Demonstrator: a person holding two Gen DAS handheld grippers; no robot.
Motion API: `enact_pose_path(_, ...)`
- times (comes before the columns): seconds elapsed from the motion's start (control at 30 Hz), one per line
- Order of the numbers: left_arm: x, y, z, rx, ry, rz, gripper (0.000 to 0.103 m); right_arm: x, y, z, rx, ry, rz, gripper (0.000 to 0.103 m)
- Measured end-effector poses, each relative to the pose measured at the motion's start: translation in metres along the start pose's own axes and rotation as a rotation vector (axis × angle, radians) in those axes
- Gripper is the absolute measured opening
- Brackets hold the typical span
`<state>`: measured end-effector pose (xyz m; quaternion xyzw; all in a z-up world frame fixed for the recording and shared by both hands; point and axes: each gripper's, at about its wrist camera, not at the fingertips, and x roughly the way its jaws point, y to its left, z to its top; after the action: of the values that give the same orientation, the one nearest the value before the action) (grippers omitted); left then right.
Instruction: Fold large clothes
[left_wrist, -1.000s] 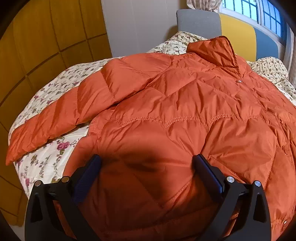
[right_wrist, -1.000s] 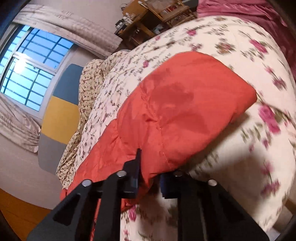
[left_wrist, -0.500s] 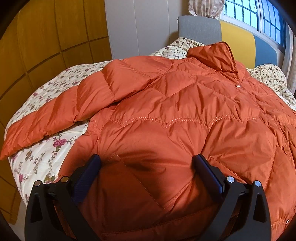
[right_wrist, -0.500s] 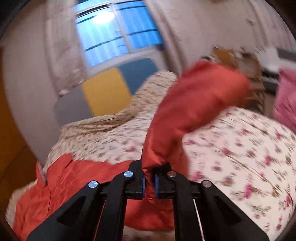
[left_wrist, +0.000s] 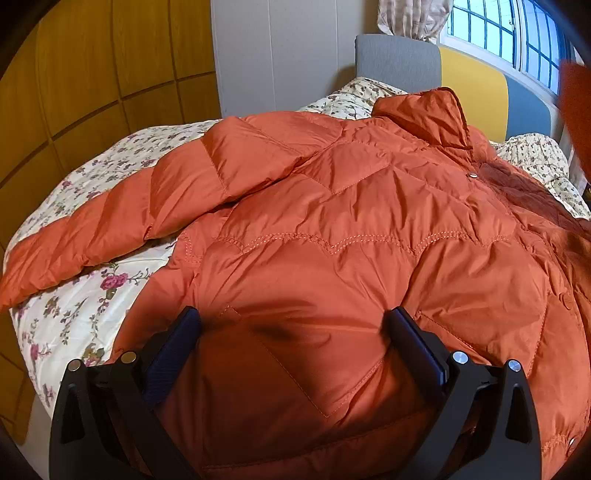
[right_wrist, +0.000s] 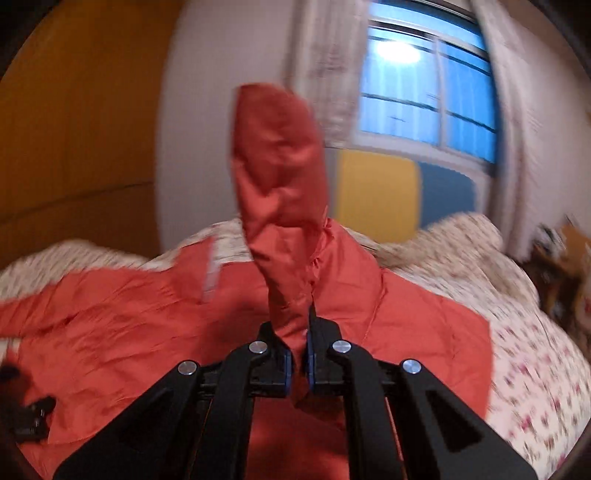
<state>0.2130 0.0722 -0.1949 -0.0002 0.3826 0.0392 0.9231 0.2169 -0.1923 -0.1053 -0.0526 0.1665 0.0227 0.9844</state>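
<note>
An orange quilted puffer jacket (left_wrist: 351, 229) lies front up on a floral bedspread, collar toward the headboard, one sleeve (left_wrist: 110, 225) stretched out to the left. My left gripper (left_wrist: 293, 328) is open and empty, hovering over the jacket's lower hem area. My right gripper (right_wrist: 298, 334) is shut on the other sleeve (right_wrist: 280, 177) and holds it raised upright above the jacket body (right_wrist: 147, 325). The raised sleeve also shows at the right edge of the left wrist view (left_wrist: 576, 110). The left gripper's black frame shows at the left edge of the right wrist view.
The floral bedspread (left_wrist: 74, 306) covers the bed. A grey, yellow and blue headboard (left_wrist: 472, 77) and a window (right_wrist: 428, 85) stand behind it. Yellow wood wall panels (left_wrist: 92, 74) run along the left. Cluttered furniture (right_wrist: 565, 254) stands at the far right.
My right gripper has lifted the sleeve off the bedspread and swung it up and over toward the jacket body. The left gripper has stayed open, drifting slightly back.
</note>
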Motion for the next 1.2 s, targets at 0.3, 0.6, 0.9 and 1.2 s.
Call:
enact_pose_path(0.3,0.001,0.001,0.0,-0.006,-0.002,-0.008,0.1,0.059,0.075,-0.018,-0.271,0.136,0.254,0.005)
enact_pose_path(0.6,0.001,0.0,-0.001,-0.007,-0.003,-0.009,0.1,0.083,0.111,-0.048,-0.446,0.271,0.359,0.017)
enact_pose_path(0.9,-0.024,-0.005,0.022,-0.018,0.028,-0.097,0.1,0.027,0.065,-0.014,-0.224,0.178,0.413,0.046)
enact_pose_path(1.2,-0.025,-0.057,0.087,-0.004,-0.07,-0.181,0.1,0.004,-0.07,-0.02,0.26,0.209,0.066,0.032)
